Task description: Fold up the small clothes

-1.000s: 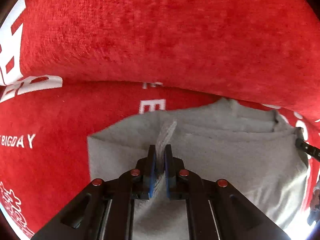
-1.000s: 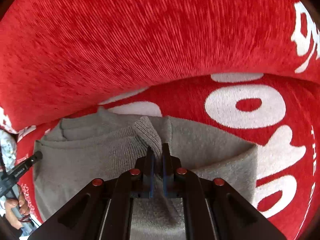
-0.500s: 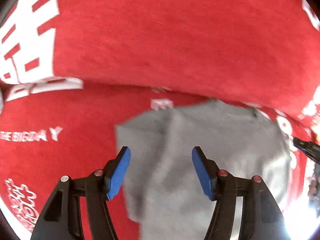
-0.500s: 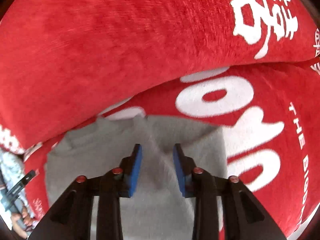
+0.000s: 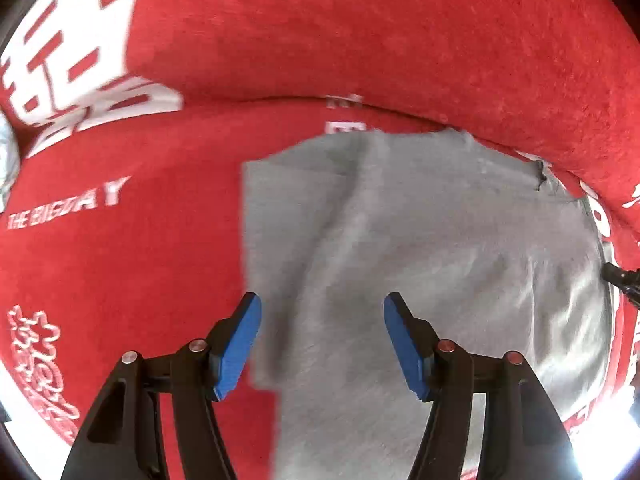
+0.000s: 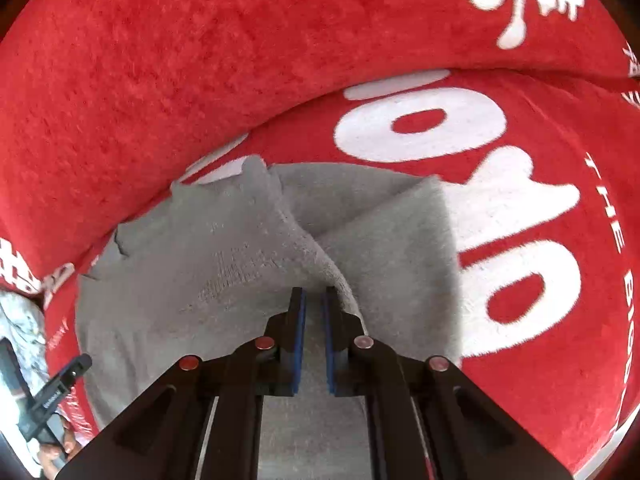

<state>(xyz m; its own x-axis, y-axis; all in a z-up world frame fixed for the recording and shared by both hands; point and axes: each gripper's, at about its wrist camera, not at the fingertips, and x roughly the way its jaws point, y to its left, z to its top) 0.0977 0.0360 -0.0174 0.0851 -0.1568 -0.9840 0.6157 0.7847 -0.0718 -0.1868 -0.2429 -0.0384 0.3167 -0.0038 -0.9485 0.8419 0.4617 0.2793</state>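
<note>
Grey garment (image 5: 420, 248) lies beneath spread left tongs (image 5: 322, 344); right tongs (image 6: 313, 344) nearly closed.

A grey knit garment (image 5: 420, 248) lies folded and somewhat rumpled on a red plush blanket with white lettering (image 5: 120, 248). The left gripper (image 5: 322, 340), black with blue pads, hovers above the garment's left portion, its jaws spread wide with nothing between them. A black gripper tip (image 5: 622, 276) pokes in at the right edge.
</note>
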